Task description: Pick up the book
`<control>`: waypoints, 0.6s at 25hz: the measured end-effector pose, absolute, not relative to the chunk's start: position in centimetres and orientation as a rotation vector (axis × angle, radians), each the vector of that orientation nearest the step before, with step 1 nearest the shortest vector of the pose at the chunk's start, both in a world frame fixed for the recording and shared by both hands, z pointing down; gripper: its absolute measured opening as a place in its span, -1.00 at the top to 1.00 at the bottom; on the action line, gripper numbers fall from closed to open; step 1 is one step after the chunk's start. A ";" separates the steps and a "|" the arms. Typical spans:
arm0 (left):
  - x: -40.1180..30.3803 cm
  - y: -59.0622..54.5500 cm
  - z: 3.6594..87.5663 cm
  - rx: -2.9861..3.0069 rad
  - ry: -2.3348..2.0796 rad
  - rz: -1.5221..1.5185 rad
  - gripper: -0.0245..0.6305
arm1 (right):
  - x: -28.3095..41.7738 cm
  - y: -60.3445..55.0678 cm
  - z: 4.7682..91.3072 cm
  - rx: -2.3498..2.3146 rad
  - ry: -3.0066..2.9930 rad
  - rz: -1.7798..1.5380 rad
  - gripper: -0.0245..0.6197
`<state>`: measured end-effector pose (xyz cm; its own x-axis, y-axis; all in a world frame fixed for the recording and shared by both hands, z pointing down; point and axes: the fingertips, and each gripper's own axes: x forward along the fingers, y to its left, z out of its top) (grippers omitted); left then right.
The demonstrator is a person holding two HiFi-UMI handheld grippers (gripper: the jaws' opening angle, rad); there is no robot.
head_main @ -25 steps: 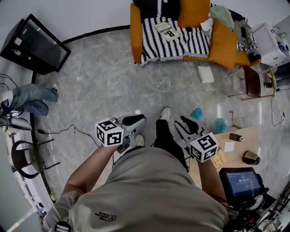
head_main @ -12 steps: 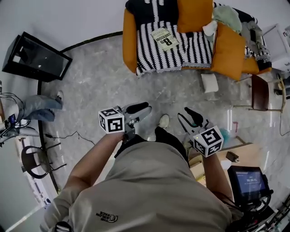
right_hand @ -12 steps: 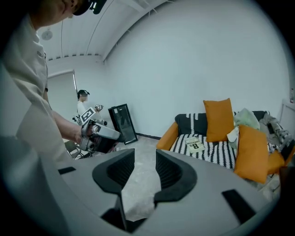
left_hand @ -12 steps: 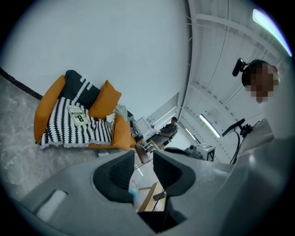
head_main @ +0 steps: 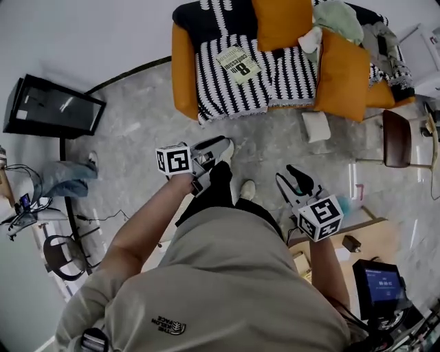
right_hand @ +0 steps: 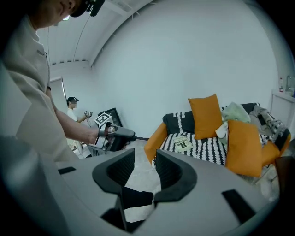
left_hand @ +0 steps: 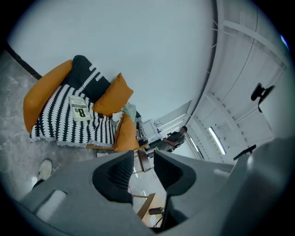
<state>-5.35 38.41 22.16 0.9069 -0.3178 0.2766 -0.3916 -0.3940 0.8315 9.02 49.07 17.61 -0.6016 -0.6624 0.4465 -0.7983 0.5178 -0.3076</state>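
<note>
The book (head_main: 235, 64), pale with a large "8" on its cover, lies flat on the striped black-and-white throw of the orange sofa (head_main: 180, 75). It also shows in the left gripper view (left_hand: 79, 109) and the right gripper view (right_hand: 183, 144). My left gripper (head_main: 221, 146) is held out over the grey floor, short of the sofa's front; its jaws are opening with nothing between them (left_hand: 144, 160). My right gripper (head_main: 297, 177) hangs further back at the right, open and empty (right_hand: 145, 162). The left gripper (right_hand: 120, 134) appears in the right gripper view.
Orange cushions (head_main: 342, 74) and crumpled clothes (head_main: 337, 19) fill the sofa's right side. A black screen (head_main: 55, 106) stands at left, a white box (head_main: 316, 126) and a brown chair (head_main: 397, 137) at right. A wooden table (head_main: 375, 237) carries a tablet (head_main: 380, 280). Another person (right_hand: 71, 108) stands behind.
The person has walked toward the sofa, which now sits closer. Both grippers have moved forward with the body, the left one furthest. The left jaws stand wider apart.
</note>
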 end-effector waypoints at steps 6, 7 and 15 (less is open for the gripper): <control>-4.6 29.9 26.8 1.893 -0.544 0.010 0.52 | 11.7 45.9 18.4 1.311 -2.408 0.765 0.46; -4.3 28.2 28.0 1.865 -0.553 -0.002 0.51 | 12.3 45.0 18.7 1.319 -2.389 0.781 0.46; -4.3 13.5 38.0 1.699 -0.616 -0.076 0.44 | 13.5 34.5 22.0 1.318 -2.258 0.916 0.46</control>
